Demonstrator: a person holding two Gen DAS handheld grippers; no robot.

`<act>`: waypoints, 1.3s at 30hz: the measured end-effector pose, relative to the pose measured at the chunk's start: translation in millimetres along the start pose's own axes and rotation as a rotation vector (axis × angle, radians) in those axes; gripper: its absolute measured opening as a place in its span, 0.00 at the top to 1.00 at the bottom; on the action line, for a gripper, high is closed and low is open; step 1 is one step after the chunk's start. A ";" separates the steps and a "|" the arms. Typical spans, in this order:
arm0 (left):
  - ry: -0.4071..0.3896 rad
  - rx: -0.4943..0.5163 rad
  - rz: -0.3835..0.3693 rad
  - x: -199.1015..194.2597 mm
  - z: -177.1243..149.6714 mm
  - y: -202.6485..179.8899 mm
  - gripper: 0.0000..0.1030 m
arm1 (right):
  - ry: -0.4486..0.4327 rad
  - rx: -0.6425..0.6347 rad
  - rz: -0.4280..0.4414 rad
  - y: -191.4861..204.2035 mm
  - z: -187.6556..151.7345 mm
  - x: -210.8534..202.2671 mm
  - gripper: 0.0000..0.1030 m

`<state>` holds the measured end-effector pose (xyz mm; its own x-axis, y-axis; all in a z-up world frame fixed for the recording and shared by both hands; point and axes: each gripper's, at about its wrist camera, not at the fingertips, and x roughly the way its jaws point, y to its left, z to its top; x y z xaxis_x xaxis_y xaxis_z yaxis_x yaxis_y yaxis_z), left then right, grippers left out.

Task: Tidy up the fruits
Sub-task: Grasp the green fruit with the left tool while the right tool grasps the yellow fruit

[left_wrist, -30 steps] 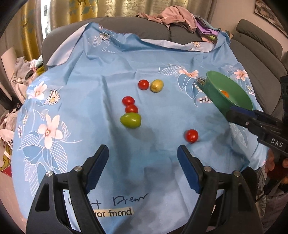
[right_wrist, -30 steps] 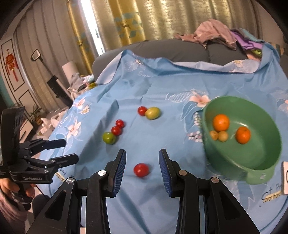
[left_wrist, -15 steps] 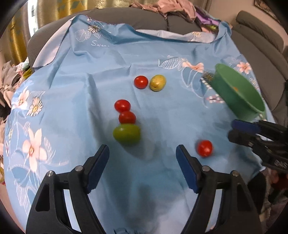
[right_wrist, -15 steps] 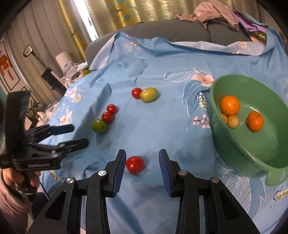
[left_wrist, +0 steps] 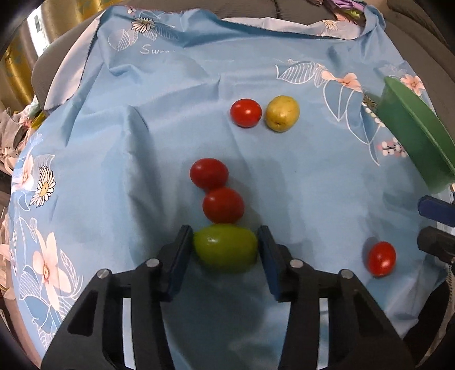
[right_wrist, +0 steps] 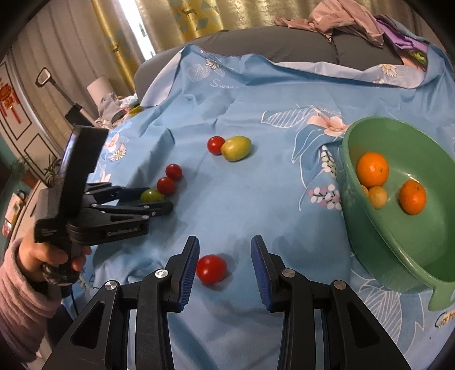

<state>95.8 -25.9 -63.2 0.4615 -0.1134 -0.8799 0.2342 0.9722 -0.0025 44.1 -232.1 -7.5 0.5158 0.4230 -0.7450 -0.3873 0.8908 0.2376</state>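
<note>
Green fruit [left_wrist: 226,247], oval, lies on blue floral cloth [left_wrist: 142,148], low centre of L wrist view. L gripper [left_wrist: 224,256] straddles it: jaws have just been closing, fruit between them, both blue pads at its sides, appear touching. Fruit still rests on cloth.

At 12 o'clock from green fruit: red tomato [left_wrist: 223,205], touching it. Second tomato [left_wrist: 209,173] just beyond, at 11, touching the first. Further out toward 12–1: third tomato [left_wrist: 246,112] w/ yellow-green fruit [left_wrist: 282,113] just beside it on the right.

At 3 o'clock, well apart: lone red tomato [right_wrist: 211,269]. R gripper [right_wrist: 224,266] sits around it, jaws apart; L pad at or v. close to tomato, R pad w/ clear gap. Not gripped.

Green bowl [right_wrist: 369,242] at 2 o'clock from R gripper, on the cloth, near edge. Inside: two oranges [right_wrist: 372,169] and two small yellowish fruits [right_wrist: 377,196], one mostly hidden.

R wrist view, 9 o'clock: person's hand [right_wrist: 45,256], pink sleeve [right_wrist: 20,307], holds L gripper's handle. Grey sofa [right_wrist: 284,42] behind cloth, heap of clothes [right_wrist: 341,17] on top.
</note>
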 end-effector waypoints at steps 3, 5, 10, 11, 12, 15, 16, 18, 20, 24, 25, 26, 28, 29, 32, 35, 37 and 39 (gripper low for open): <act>0.002 -0.006 -0.003 1.4 0.3 0.1 0.58 | -0.001 0.001 0.002 -0.2 -0.3 0.2 0.63; 0.000 -0.005 -0.003 0.6 -0.2 1.0 0.58 | -0.001 0.000 0.002 -0.2 -0.2 -0.1 0.63; 0.004 -0.033 -0.048 -1.0 0.2 0.7 0.58 | -0.005 0.009 0.005 -2.2 0.1 1.2 0.63; 0.002 -0.043 -0.064 -2.0 -0.2 1.5 0.58 | -0.005 0.012 0.004 -2.8 -0.2 1.2 0.63; -0.002 -0.054 -0.084 -4.3 -1.1 2.4 0.58 | -0.005 0.015 0.003 -3.6 0.2 1.5 0.63; -0.023 -0.085 -0.125 -14.0 -2.0 4.0 0.58 | -0.003 0.030 0.010 -7.1 3.5 3.6 0.63; -0.031 -0.092 -0.134 -17.5 -1.8 4.0 0.58 | -0.003 0.036 0.015 -8.1 5.5 4.3 0.63; -0.055 -0.101 -0.149 -27.1 -1.0 4.3 0.58 | -0.010 0.045 0.031 -9.4 10.9 6.0 0.63; -0.080 -0.112 -0.164 -36.7 -0.3 6.4 0.58 | -0.016 0.056 0.048 -10.7 19.6 10.0 0.63; -0.108 -0.127 -0.171 -44.5 2.0 15.4 0.58 | -0.023 0.072 0.070 -10.2 41.7 27.0 0.62; -0.112 -0.130 -0.170 -44.4 3.4 18.3 0.58 | -0.020 0.073 0.078 -9.2 48.8 34.3 0.58; -0.116 -0.131 -0.168 -45.2 3.4 21.3 0.58 | -0.015 0.079 0.087 -8.3 55.8 42.2 0.56; -0.118 -0.138 -0.166 -45.1 3.2 25.4 0.58 | -0.001 0.086 0.099 -6.5 68.3 57.6 0.56; -0.119 -0.140 -0.168 -44.8 3.4 27.4 0.58 | 0.002 0.084 0.090 -5.9 73.8 64.2 0.56; -0.123 -0.137 -0.177 -43.8 4.2 32.3 0.58 | 0.025 0.070 0.009 -4.8 90.5 86.6 0.56; -0.124 -0.127 -0.186 -43.1 4.7 33.9 0.58 | 0.053 0.032 -0.037 -1.5 101.7 104.7 0.55; -0.128 -0.123 -0.192 -42.3 5.9 33.8 0.58 | 0.076 0.001 -0.060 0.0 106.7 115.7 0.55; -0.133 -0.122 -0.202 -42.5 7.4 34.1 0.58 | 0.092 -0.019 -0.089 0.4 108.9 122.9 0.55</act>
<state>90.5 10.5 -22.4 0.5260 -0.3256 -0.7857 0.2313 0.9438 -0.2362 190.5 -161.6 -31.1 0.4766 0.3249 -0.8169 -0.3578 0.9204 0.1574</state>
